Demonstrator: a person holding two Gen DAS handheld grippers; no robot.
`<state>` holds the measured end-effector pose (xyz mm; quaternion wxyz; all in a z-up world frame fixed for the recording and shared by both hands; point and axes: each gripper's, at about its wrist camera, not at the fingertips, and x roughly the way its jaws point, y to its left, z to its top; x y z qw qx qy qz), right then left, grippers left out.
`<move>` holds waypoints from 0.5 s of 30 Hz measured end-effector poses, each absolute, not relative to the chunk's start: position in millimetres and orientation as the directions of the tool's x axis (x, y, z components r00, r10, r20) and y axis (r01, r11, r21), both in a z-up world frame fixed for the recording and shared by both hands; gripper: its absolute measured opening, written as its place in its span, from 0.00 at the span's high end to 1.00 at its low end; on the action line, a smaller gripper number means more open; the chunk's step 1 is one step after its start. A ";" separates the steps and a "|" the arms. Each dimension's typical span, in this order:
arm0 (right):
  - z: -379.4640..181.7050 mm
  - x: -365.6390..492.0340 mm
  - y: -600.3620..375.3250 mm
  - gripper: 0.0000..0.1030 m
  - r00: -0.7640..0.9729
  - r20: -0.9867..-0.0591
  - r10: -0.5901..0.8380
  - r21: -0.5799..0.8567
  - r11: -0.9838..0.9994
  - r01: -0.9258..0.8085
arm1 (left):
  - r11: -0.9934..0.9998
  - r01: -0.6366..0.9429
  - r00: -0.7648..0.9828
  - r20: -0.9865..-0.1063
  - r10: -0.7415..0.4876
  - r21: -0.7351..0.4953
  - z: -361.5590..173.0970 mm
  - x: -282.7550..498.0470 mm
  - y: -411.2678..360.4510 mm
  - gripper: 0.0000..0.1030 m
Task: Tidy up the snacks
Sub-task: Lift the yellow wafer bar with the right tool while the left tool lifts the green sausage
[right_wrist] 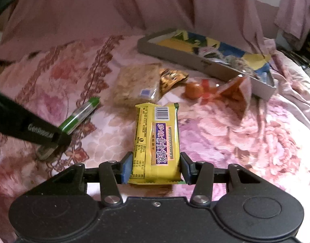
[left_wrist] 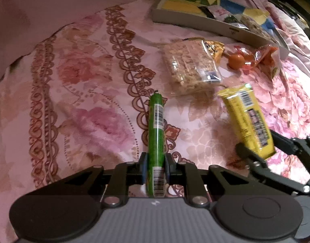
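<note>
My left gripper (left_wrist: 156,165) is shut on a green sausage stick (left_wrist: 156,127) that points forward over the bedspread; it also shows in the right wrist view (right_wrist: 78,117). My right gripper (right_wrist: 156,165) is shut on a yellow snack packet (right_wrist: 156,141), held above the bed; the packet also shows in the left wrist view (left_wrist: 248,121). A clear pack of grain bars (left_wrist: 187,64) (right_wrist: 136,83), an orange wrapped candy (left_wrist: 236,61) (right_wrist: 193,90) and an orange snack bag (left_wrist: 266,58) (right_wrist: 236,93) lie ahead. A grey box (left_wrist: 195,23) (right_wrist: 175,54) with several snacks lies beyond.
All lies on a pink floral bedspread (left_wrist: 84,101) (right_wrist: 246,141). A small brown and yellow packet (left_wrist: 213,48) (right_wrist: 171,79) lies beside the grain bars. Rumpled pink bedding (right_wrist: 134,6) rises at the back. The left gripper's arm (right_wrist: 23,125) crosses the left side.
</note>
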<state>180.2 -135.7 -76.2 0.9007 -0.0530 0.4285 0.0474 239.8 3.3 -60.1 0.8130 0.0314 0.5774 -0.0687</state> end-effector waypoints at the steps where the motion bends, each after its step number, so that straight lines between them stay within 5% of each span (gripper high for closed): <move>1: -73.0 178.6 -138.2 0.51 0.637 -0.770 0.045 -0.045 0.991 -0.124 | 0.990 0.140 0.331 -0.941 -0.069 -0.024 -57.1 238.0 2.9 0.82; 15: -30.6 153.8 -177.1 0.51 0.749 -0.657 0.087 0.079 0.996 -0.047 | 0.993 0.114 0.491 -0.870 -0.051 0.006 2.0 202.0 -21.8 0.82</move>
